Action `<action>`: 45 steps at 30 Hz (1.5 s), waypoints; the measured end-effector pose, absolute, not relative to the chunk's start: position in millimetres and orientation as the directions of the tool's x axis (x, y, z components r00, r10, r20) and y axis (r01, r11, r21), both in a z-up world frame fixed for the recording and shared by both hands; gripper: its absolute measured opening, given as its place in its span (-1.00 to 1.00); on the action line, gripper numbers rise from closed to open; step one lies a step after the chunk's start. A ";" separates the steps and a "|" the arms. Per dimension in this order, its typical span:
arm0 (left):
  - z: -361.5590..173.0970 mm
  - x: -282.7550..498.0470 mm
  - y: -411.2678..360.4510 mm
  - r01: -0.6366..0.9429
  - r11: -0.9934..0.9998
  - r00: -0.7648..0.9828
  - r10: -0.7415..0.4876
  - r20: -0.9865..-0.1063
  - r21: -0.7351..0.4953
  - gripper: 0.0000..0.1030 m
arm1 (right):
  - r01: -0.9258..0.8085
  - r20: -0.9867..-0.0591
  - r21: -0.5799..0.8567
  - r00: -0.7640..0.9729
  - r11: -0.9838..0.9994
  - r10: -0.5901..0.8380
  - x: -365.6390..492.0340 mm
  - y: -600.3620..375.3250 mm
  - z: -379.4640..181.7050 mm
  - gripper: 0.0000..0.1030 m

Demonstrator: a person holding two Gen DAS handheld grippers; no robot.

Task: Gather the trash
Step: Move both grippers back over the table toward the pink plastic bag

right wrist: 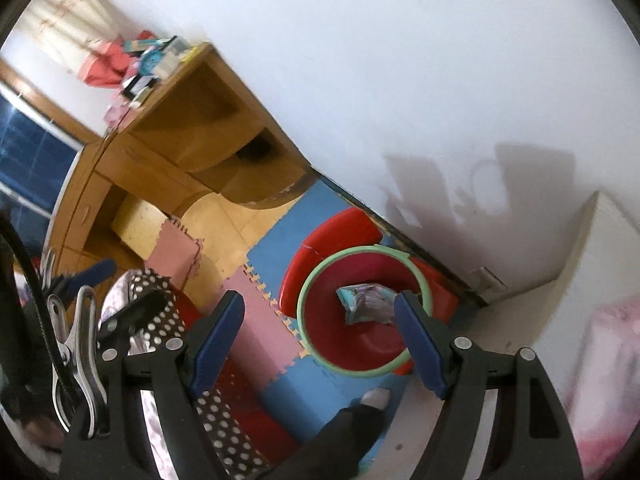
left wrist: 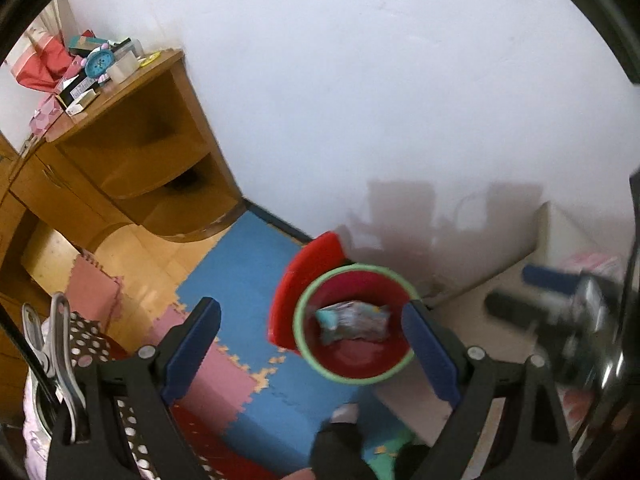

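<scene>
Left wrist view, largest first. White wall (left wrist: 360, 80): fills the frame from 10 to 3 o'clock. Wooden corner desk (left wrist: 132, 136): at 9 to 10 o'clock, its top cluttered, a blue alarm clock (left wrist: 99, 63) among the clutter. Foam floor mat (left wrist: 256, 272), blue, pink and red tiles: centre toward 7 o'clock. Red bin (left wrist: 354, 322) with pale green rim: just right of centre, low, standing by the wall beside a red lid-like piece (left wrist: 304, 276). Crumpled wrapper (left wrist: 354, 320): lying inside the bin. My left gripper (left wrist: 310, 348): jaws spread wide, nothing between the pads. My right gripper (right wrist: 320, 344), in the right wrist view: likewise released and empty, the bin and wrapper showing at 5 o'clock past its right finger.
</scene>
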State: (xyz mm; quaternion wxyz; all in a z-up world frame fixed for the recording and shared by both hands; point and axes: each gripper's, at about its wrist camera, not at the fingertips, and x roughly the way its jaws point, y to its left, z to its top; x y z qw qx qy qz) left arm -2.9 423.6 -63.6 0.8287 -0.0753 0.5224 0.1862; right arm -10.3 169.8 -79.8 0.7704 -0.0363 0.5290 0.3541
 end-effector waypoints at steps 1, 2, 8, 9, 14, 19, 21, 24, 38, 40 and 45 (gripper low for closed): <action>-57.8 -1.0 417.2 -0.381 0.922 0.392 0.226 -0.892 0.066 0.84 | -0.597 -0.840 0.313 0.189 0.739 0.508 -17.3 167.4 -74.2 0.53; -53.9 0.7 412.1 -0.378 0.923 0.395 0.227 -0.890 0.068 0.84 | -0.602 -0.840 0.317 0.181 0.733 0.512 -22.5 164.0 -69.1 0.53; -23.7 3.0 384.4 -0.395 0.917 0.424 0.242 -0.873 0.062 0.84 | -0.623 -0.815 0.337 0.183 0.706 0.550 -61.4 133.6 -40.5 0.54; -17.7 3.3 379.0 -0.398 0.915 0.431 0.249 -0.867 0.065 0.84 | -0.624 -0.813 0.333 0.188 0.707 0.550 -66.0 127.4 -36.9 0.54; 6.5 -3.7 345.4 -0.400 0.914 0.462 0.267 -0.846 0.070 0.84 | -0.655 -0.801 0.313 0.206 0.688 0.561 -84.5 102.6 -17.1 0.54; 25.8 -16.2 309.2 -0.402 0.912 0.487 0.290 -0.824 0.083 0.84 | -0.681 -0.789 0.336 0.174 0.651 0.590 -92.6 74.4 2.8 0.54; 30.2 -21.4 295.9 -0.410 0.908 0.490 0.301 -0.818 0.088 0.84 | -0.701 -0.785 0.320 0.180 0.637 0.593 -98.9 64.4 10.9 0.54; 32.6 -29.4 275.3 -0.416 0.906 0.488 0.296 -0.821 0.079 0.84 | -0.722 -0.772 0.300 0.200 0.623 0.603 -108.2 45.5 23.5 0.54; 16.0 -43.4 188.3 -0.368 0.927 0.487 0.265 -0.832 0.080 0.84 | -0.700 -0.757 0.301 0.238 0.648 0.609 -123.0 -32.4 29.8 0.55; 12.9 -42.0 183.6 -0.366 0.928 0.485 0.256 -0.837 0.072 0.84 | -0.696 -0.758 0.299 0.243 0.653 0.605 -123.4 -40.7 28.2 0.55; 2.6 -32.6 177.6 -0.347 0.936 0.492 0.236 -0.838 0.059 0.84 | -0.689 -0.749 0.296 0.262 0.661 0.608 -121.9 -55.6 22.4 0.55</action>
